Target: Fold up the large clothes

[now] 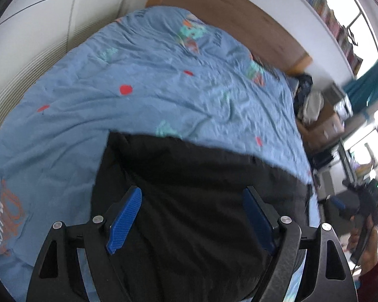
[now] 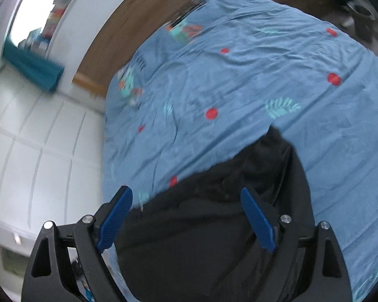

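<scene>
Black garment (image 1: 194, 201) lies on the near part of a bed, spread dark and flat over a blue bedcover (image 1: 151, 75) printed with red dots and teal leaves. Its far edge runs as a fairly straight line across the cover; its left edge is a clean side in the left wrist view.

Left gripper (image 1: 191, 216): jaws stand wide apart, blue pads (image 1: 124, 220) clear of the cloth, nothing clasped. Garment shows between and below the fingers, not pinched.

Right gripper (image 2: 186, 219): likewise released, blue pads (image 2: 116, 220) spread. Its left finger sits over the garment's left margin where cover shows through; its right finger is over black cloth (image 2: 214, 226). The garment narrows to a far corner up and right of this gripper.

At the right edge of the left wrist view, a hand (image 1: 363, 236) grips the other tool's handle, blurred.

Farther out, the bedcover (image 2: 239, 75) reaches a brown wooden headboard (image 1: 226, 10). White wall behind it. A shelf of books (image 1: 327, 12) runs high along the wall toward a bright window. Dark clothing (image 1: 305, 93) is piled at the bed's far right corner, cardboard boxes (image 1: 325, 125) just beside it. A teal cloth (image 2: 32, 68) hangs near the window in the right wrist view.
</scene>
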